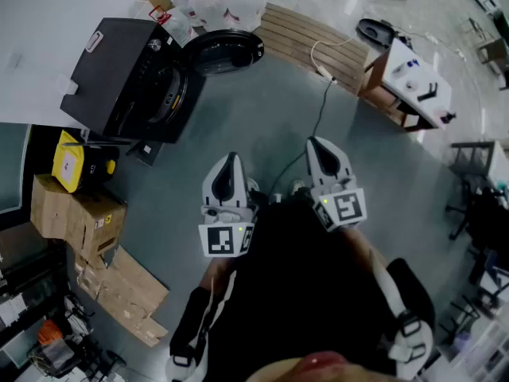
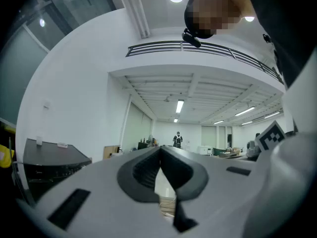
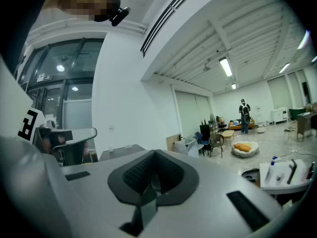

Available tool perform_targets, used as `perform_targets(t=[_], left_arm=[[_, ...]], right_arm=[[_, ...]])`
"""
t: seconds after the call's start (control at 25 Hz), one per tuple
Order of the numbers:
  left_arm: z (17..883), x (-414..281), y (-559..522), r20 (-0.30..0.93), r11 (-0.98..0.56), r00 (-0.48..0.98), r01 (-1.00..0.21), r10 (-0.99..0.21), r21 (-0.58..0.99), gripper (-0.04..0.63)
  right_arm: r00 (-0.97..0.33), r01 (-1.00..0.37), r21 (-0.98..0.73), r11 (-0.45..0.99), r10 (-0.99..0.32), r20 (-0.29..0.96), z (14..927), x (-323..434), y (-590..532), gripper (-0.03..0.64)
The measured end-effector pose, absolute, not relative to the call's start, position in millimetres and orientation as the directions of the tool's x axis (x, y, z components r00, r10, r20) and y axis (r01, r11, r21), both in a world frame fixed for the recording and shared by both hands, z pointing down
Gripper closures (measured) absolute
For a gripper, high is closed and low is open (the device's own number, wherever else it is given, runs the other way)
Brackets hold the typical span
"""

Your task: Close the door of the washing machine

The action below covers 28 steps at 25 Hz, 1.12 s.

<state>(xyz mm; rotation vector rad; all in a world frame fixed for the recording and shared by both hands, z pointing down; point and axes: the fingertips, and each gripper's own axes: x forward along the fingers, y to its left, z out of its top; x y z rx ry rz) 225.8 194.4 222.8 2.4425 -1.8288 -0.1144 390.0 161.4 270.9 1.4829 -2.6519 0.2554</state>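
Approach step: door not yet touched.
Black washing machine (image 1: 131, 74) at 10 o'clock, round door (image 1: 224, 52) hanging open. left gripper (image 1: 231, 162) and right gripper (image 1: 317, 145) both pinched together, empty, well apart from it. Next, I reckon: reach the door and push.

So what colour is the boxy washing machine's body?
Black: the boxy washing machine and its open round door both, best seen in the head view.

1. Head view: dim, even overhead light on the grey floor (image 1: 262, 118), with soft shadows.
2. Gripper views: ceiling strip lights (image 2: 179, 105) glare; edges curve, corners go black.
3. The left gripper (image 2: 161, 152) looks blurred up close.
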Motion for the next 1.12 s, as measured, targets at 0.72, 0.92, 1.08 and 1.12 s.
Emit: perform_targets(t=[0.72, 0.92, 1.08, 1.12], left_arm=[[228, 210, 201, -0.011, -0.3, 0.301, -0.946, -0.954, 0.126, 0.589], [231, 193, 200, -0.004, -0.297, 0.3, -0.943, -0.954, 0.154, 0.589], [235, 175, 198, -0.002, -0.308, 0.312, -0.937, -0.95, 0.164, 0.589], [237, 170, 198, 0.001, -0.314, 0.318, -0.935, -0.948, 0.163, 0.589]], right_arm=[[-0.506, -0.857, -0.173, 0.486, -0.857, 0.095, 263, 374, 170, 0.594], [-0.515, -0.854, -0.167, 0.494, -0.847, 0.13, 271, 355, 168, 0.471], [-0.507, -0.86, -0.15, 0.488, -0.851, 0.14, 276, 338, 168, 0.471], [-0.503, -0.863, -0.151, 0.483, -0.852, 0.147, 278, 334, 168, 0.471]])
